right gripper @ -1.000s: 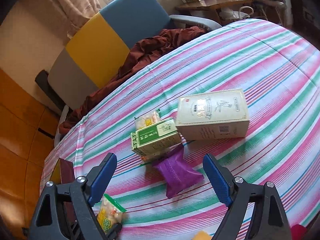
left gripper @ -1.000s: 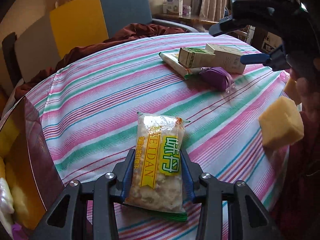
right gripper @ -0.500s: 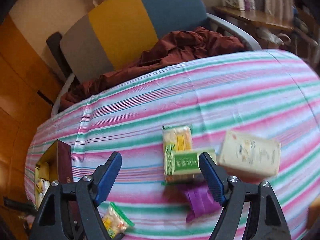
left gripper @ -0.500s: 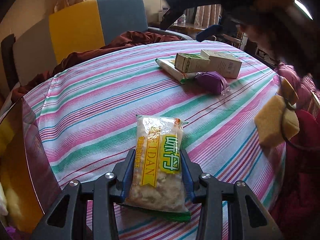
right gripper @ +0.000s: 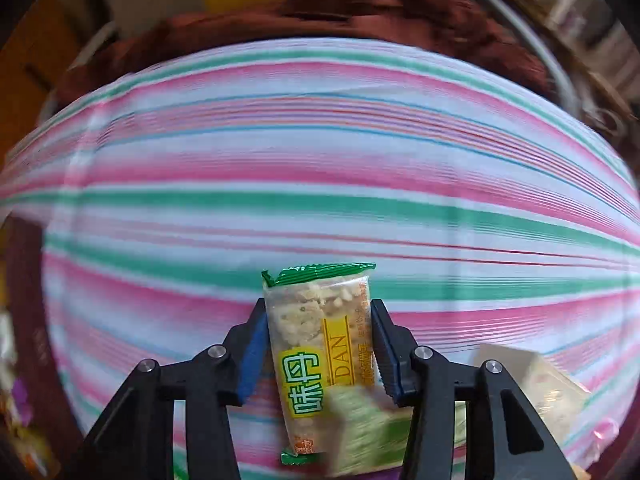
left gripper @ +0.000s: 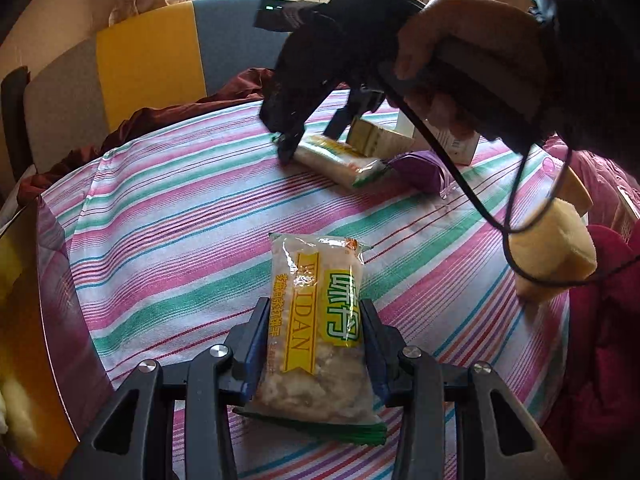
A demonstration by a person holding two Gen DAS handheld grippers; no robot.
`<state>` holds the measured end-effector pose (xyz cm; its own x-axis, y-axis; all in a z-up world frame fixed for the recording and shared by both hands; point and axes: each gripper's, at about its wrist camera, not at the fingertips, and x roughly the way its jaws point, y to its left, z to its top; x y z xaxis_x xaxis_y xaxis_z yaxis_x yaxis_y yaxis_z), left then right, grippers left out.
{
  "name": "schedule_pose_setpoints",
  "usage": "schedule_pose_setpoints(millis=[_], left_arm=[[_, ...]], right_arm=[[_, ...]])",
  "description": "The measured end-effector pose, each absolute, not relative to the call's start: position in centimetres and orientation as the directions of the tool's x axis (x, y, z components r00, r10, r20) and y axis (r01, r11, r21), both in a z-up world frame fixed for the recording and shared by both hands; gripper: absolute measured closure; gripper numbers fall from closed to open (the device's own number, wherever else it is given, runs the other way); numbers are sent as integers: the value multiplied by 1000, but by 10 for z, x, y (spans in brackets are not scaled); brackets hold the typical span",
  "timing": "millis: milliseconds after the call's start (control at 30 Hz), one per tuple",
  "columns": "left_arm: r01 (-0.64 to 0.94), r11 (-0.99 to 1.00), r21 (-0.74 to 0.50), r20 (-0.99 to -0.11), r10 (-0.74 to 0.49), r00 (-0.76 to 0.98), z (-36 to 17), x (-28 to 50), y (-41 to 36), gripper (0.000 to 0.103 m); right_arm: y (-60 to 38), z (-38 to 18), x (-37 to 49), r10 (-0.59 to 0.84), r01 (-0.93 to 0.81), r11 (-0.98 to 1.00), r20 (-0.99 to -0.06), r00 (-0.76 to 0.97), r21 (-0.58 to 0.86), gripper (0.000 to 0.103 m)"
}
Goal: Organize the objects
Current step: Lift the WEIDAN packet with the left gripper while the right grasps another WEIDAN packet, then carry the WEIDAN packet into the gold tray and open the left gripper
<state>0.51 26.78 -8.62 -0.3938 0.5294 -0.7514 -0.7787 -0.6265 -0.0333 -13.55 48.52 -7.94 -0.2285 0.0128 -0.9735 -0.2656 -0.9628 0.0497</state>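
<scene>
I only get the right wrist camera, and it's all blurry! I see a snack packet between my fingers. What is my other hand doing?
Observer: The left gripper is shut on a second snack packet. It has the same yellow and green label as yours, and it is at the near side of the striped tablecloth.
Operator: Two the same! Is there anything else I can't see?
Observer: Yes. The left wrist view shows a pale yellow block by the table's right edge. I cannot tell whether it rests on the cloth.
</scene>
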Motion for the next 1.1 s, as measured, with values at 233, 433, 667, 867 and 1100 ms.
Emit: schedule_pose_setpoints(millis=[233,433,667,867,1100], left_arm=[[-781,-624,-29,-750,530,-395,-87,5,268,60],[-779,-626,-28,-750,529,-397,-87,7,267,60],[-774,-632,-26,-759,516,-396,-89,13,261,60],[-768,-636,-78,-767,530,-361,-83,12,256,62],[-769,-626,-128,-750,569,-338,-65,26,238,63]], right_arm=[[423,-76,-121,-16,-108,-993,-959,-284,48,54],[425,-75,-90,-39,-133,-988,-956,-291,81,50],[425,-72,-52,-13,-172,-983,-952,-305,68,48],[425,-67,-26,4,-203,-977,-955,-298,59,52],[432,-63,5,-54,-266,-948,-912,-406,174,38]])
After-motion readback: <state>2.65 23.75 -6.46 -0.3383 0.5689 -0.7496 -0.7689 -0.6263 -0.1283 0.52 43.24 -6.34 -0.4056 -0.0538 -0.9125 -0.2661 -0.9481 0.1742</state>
